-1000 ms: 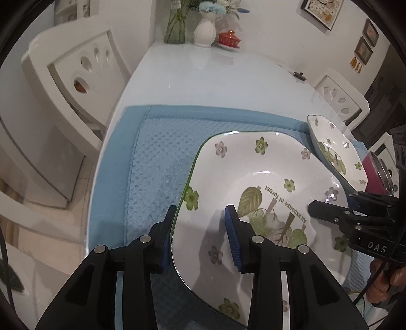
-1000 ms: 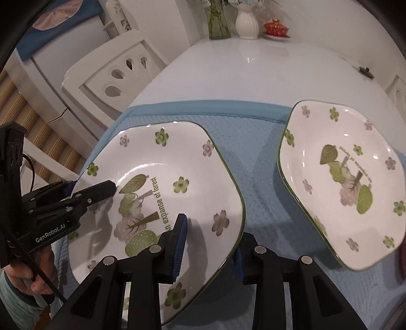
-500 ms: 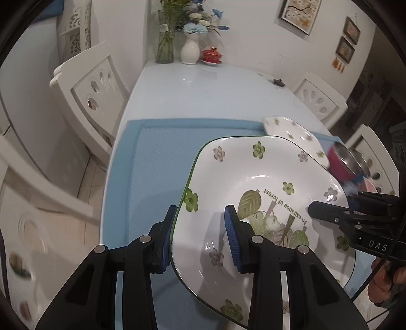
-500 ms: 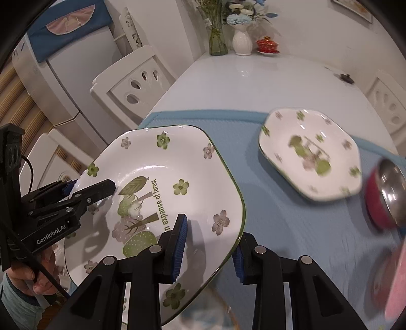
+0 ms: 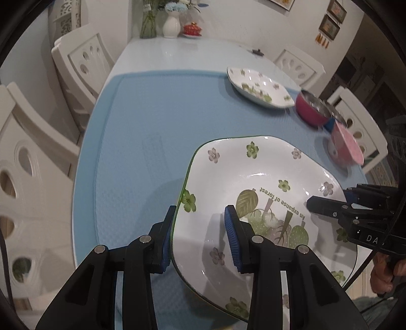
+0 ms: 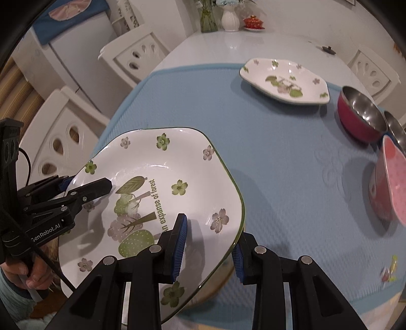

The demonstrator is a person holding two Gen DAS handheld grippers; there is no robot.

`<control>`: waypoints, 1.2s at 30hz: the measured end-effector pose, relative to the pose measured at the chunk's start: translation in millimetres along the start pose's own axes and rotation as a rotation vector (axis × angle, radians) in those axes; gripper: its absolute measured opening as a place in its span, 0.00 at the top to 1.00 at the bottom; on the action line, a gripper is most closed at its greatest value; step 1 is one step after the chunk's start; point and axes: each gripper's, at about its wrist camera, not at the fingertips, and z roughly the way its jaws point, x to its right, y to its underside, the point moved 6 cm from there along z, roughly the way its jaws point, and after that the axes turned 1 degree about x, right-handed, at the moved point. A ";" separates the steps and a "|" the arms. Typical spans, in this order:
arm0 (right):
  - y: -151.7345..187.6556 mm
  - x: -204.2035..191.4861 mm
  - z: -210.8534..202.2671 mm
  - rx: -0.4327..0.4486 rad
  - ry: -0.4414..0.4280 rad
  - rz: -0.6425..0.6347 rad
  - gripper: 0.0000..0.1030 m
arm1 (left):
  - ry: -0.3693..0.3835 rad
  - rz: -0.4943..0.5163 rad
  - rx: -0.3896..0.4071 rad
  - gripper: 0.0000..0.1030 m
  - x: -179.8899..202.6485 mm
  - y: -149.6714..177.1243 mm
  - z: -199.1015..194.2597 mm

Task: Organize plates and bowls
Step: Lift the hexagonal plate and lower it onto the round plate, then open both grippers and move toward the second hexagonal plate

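Observation:
Both grippers hold one white hexagonal plate with green flowers [image 5: 253, 182] above the blue mat's near edge. My left gripper [image 5: 200, 236] is shut on its left rim; my right gripper [image 6: 210, 243] is shut on its right rim. The plate also shows in the right wrist view [image 6: 162, 185]. Each gripper appears in the other's view, left [image 6: 86, 190] and right [image 5: 330, 205]. A second matching plate [image 5: 256, 87] rests on the mat far right, seen too in the right wrist view [image 6: 284, 80].
A red steel bowl [image 6: 360, 114] and a tilted pink bowl [image 6: 390, 182] stand at the mat's right side. The blue mat [image 5: 152, 142] covers the white table [image 5: 182, 53]. White chairs surround it; a vase [image 5: 171, 24] stands at the far end.
Both grippers have lifted the held plate and drawn it back toward the near edge; the second plate and the bowls now lie farther away.

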 end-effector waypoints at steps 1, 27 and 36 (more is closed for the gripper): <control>4.5 -0.2 1.1 -0.007 0.003 -0.003 0.70 | -0.003 0.005 -0.007 0.68 0.2 3.8 1.5; 30.6 -2.1 19.9 -0.080 0.037 -0.044 0.72 | -0.062 0.045 0.044 0.69 4.3 -3.4 -0.7; 18.6 18.6 -4.0 -0.032 0.085 0.006 0.71 | -0.083 -0.037 0.095 0.69 -25.6 -22.3 -21.8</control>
